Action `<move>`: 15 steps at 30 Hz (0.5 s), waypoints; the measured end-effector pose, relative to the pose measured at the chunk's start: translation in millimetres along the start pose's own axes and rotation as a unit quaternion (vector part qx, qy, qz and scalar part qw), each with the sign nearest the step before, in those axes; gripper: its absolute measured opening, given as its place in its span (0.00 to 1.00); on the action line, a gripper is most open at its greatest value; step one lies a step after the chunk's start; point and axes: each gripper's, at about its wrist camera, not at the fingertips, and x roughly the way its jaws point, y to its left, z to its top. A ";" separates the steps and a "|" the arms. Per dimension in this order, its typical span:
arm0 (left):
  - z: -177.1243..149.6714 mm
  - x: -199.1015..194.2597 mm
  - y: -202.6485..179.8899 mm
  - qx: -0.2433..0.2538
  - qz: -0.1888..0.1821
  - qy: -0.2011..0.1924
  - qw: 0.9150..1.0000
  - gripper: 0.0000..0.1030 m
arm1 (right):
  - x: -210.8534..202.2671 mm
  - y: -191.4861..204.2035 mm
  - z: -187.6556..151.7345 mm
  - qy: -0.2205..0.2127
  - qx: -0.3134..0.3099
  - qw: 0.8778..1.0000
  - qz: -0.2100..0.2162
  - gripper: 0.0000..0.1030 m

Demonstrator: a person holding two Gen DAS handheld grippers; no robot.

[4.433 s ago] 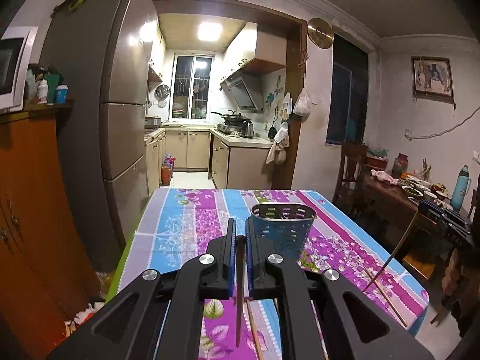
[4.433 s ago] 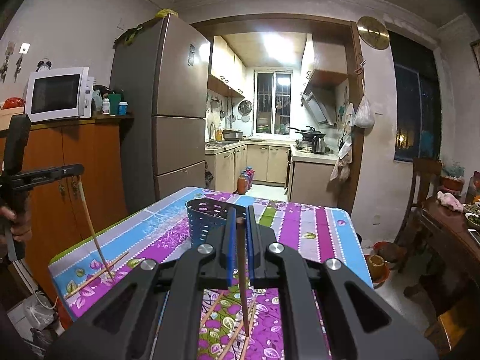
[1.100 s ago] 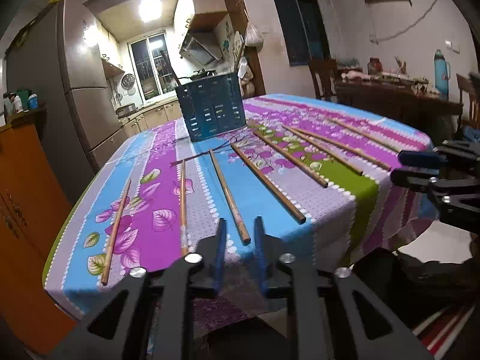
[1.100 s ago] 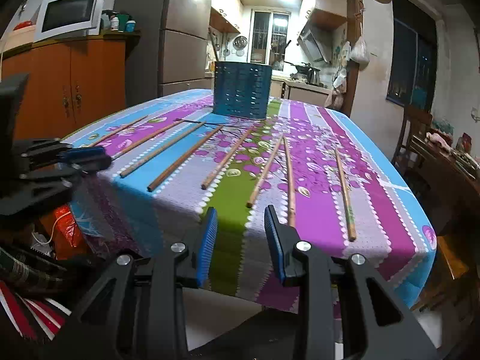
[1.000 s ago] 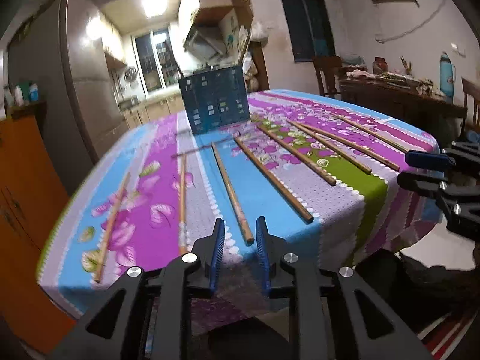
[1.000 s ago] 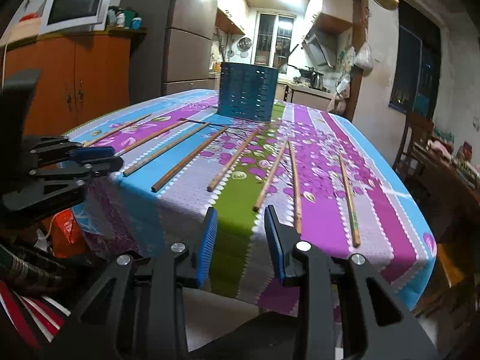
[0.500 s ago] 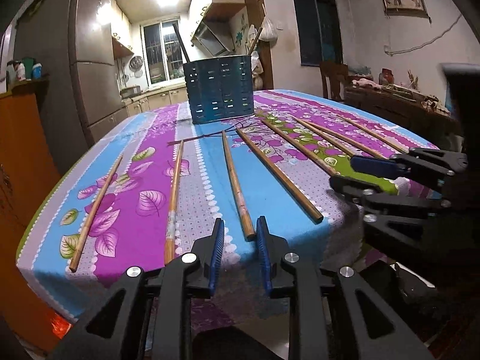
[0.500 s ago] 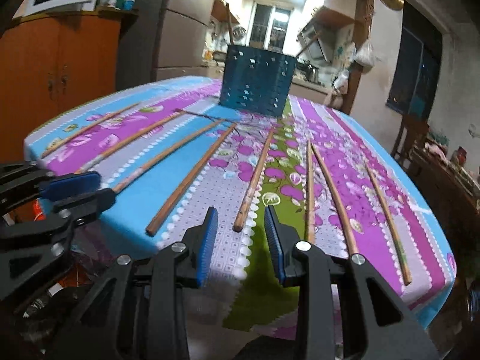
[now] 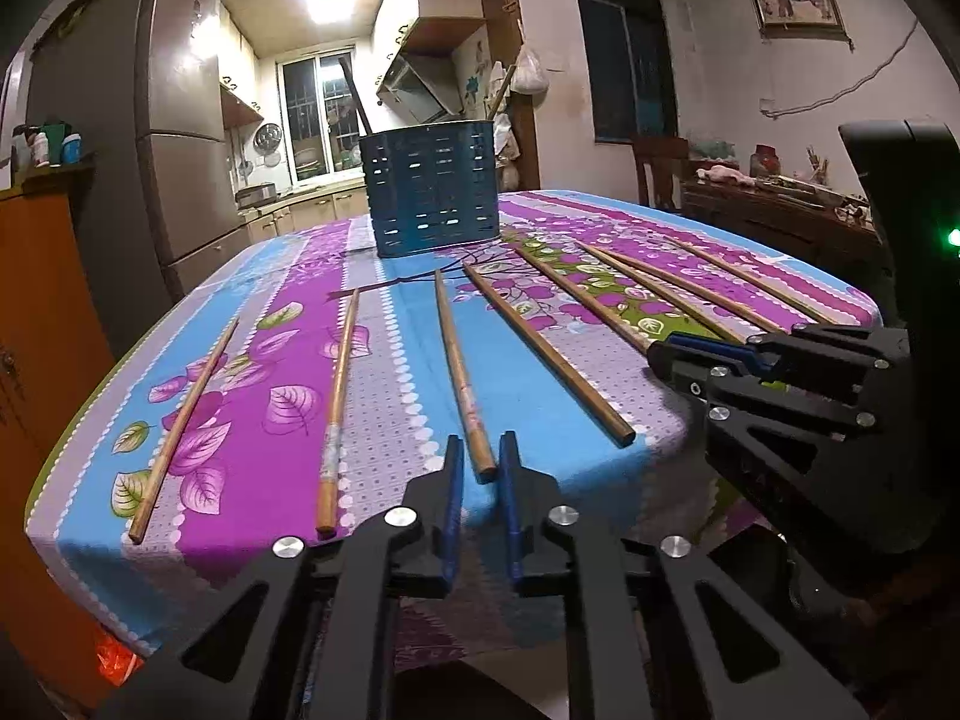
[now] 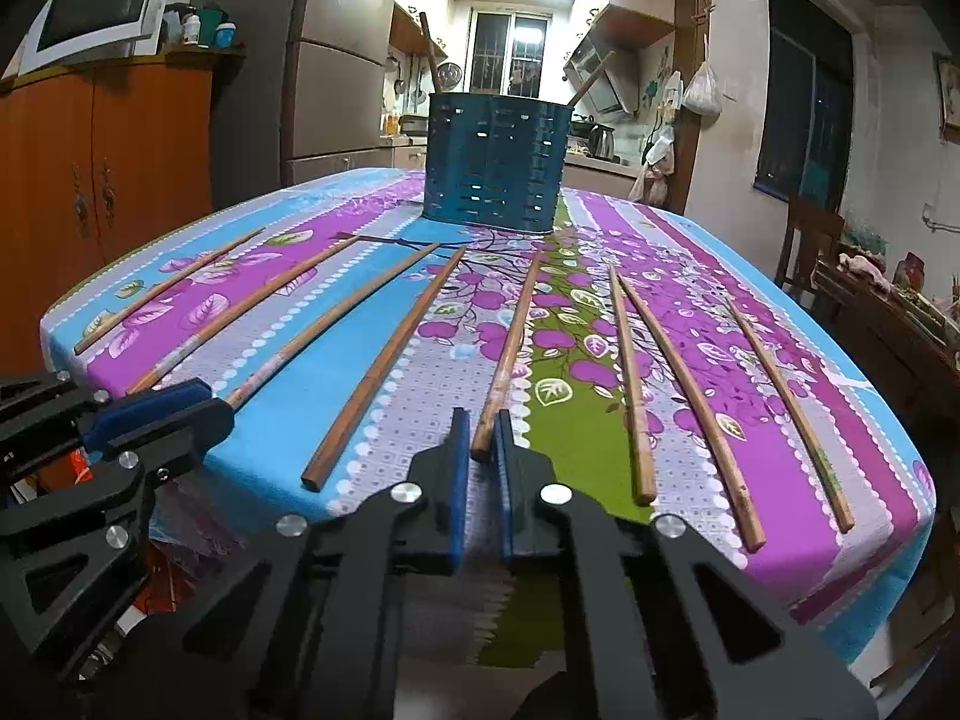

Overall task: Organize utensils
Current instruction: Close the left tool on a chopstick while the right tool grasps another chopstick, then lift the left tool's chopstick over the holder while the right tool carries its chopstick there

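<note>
Eight wooden chopsticks lie fanned across the near half of the table (image 10: 870, 420), thick ends toward its near edge and tips toward the blue perforated holder (image 10: 493, 163), which stands upright toward the far edge with two sticks already leaning in it; that layout puts a graspable end of each stick within reach from the near edge. The left gripper (image 9: 480, 456) sits low at that edge, its jaws parted with the butt of the third chopstick from the left (image 9: 457, 360) between the fingertips, not yet pinched. The right gripper (image 10: 480, 429) mirrors this, jaws parted narrowly around the end of the fifth chopstick from the left (image 10: 509, 354); whether its pads touch the wood I cannot tell. Coming in level along each stick's length likely lets the fingers close on the overhanging end without scraping the flowered tablecloth (image 9: 270, 372). A fridge (image 10: 336, 72) and orange cabinet (image 10: 120, 156) stand beyond the left edge.
</note>
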 end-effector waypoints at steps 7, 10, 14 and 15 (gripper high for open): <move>3.6 2.4 5.5 -0.012 -0.005 0.005 1.000 0.08 | -0.9 -7.1 1.5 -0.003 0.021 1.000 0.014 0.05; 4.2 2.7 6.2 -0.013 -0.005 0.004 1.000 0.08 | -2.4 -11.2 3.0 -0.003 0.029 0.999 0.016 0.05; 7.4 -1.3 8.9 -0.013 0.002 -0.004 1.000 0.08 | -12.2 -13.9 9.3 -0.019 0.028 0.999 0.018 0.05; 9.2 -3.2 10.4 -0.013 0.004 -0.007 1.000 0.07 | -16.7 -14.4 11.5 -0.026 0.027 0.999 0.020 0.05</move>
